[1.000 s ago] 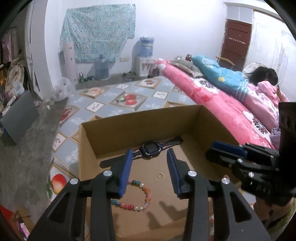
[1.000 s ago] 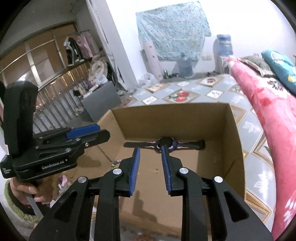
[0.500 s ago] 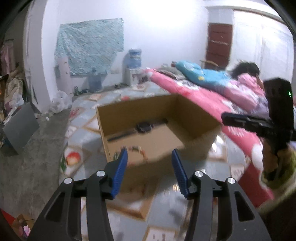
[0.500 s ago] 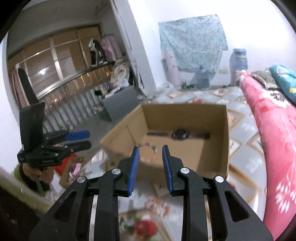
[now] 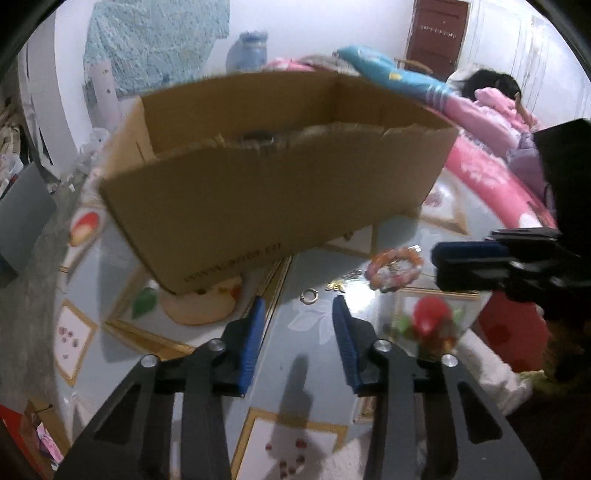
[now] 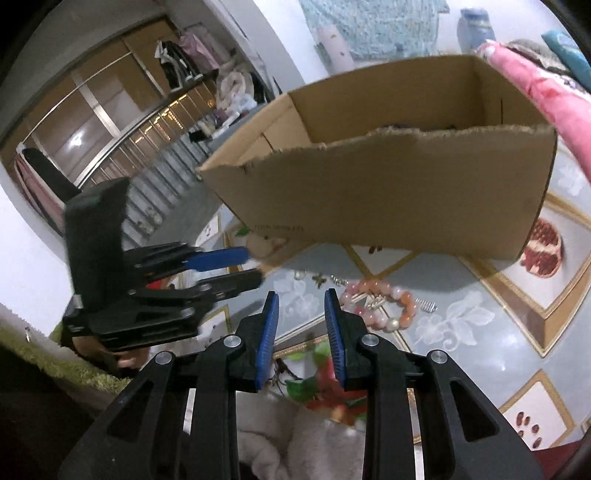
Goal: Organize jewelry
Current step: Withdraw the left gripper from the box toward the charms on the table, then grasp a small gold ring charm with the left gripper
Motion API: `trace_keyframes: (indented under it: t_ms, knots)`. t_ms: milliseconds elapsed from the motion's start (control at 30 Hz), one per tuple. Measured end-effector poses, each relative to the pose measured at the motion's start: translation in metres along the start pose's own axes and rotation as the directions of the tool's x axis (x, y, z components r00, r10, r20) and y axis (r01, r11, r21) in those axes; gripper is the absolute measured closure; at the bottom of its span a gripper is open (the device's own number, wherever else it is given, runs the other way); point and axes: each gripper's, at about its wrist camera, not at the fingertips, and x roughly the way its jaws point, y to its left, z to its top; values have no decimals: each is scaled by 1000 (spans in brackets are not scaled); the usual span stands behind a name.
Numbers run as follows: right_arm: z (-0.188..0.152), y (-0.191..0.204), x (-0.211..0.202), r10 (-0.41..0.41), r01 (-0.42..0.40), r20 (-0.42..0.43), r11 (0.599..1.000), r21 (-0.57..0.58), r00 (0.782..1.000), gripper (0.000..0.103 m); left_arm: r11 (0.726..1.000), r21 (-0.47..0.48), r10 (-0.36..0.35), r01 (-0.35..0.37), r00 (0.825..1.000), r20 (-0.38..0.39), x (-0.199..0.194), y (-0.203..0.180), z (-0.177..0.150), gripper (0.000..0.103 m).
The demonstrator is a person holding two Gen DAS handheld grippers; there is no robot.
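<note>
A bedroom floor of patterned tiles (image 5: 317, 373) lies under me, with a cardboard box (image 5: 273, 206) ahead. My left gripper (image 5: 297, 314) hangs open and empty just short of a small ring (image 5: 309, 295). My right gripper (image 6: 300, 299) is parted too, holding nothing, its tips beside the pink bead bracelet (image 6: 384, 304) on the floor.

You're in a bedroom with white walls (image 5: 155, 22) and a glossy grey tiled floor (image 5: 295, 339) with fruit-picture tiles. There's a blue patterned cloth (image 5: 155, 40) pinned on the far wall with a water jug (image 5: 248, 48) below it, and a dark red door (image 5: 436, 33) off to the right. The pink bed (image 5: 491, 177) has someone lying on it. A metal railing (image 6: 122, 147) and hanging clothes (image 6: 184, 59) are on your left.
</note>
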Motion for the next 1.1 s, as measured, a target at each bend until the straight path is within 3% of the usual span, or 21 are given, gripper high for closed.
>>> trace_keyframes:
  t_ms: [233,533,667,1100]
  knots:
    - [0,-7,8,-11,11,-19,1000,28,1000,77,1000,3,-11,12,998,-66,35,-5,7,78]
    - [-4,-14,9,-16,17,-31,1000,25,999,78,995,68,77,-73,995,-59,43,-16,13,83]
    - [-4,-12,11,-32,33,-30,999,4,999,78,994,76,86,-81,995,-55,42,-20,12,91]
    - [-5,12,21,-46,43,-25,995,-91,999,78,992,19,122,-121,991,-63,33,-2,7,92]
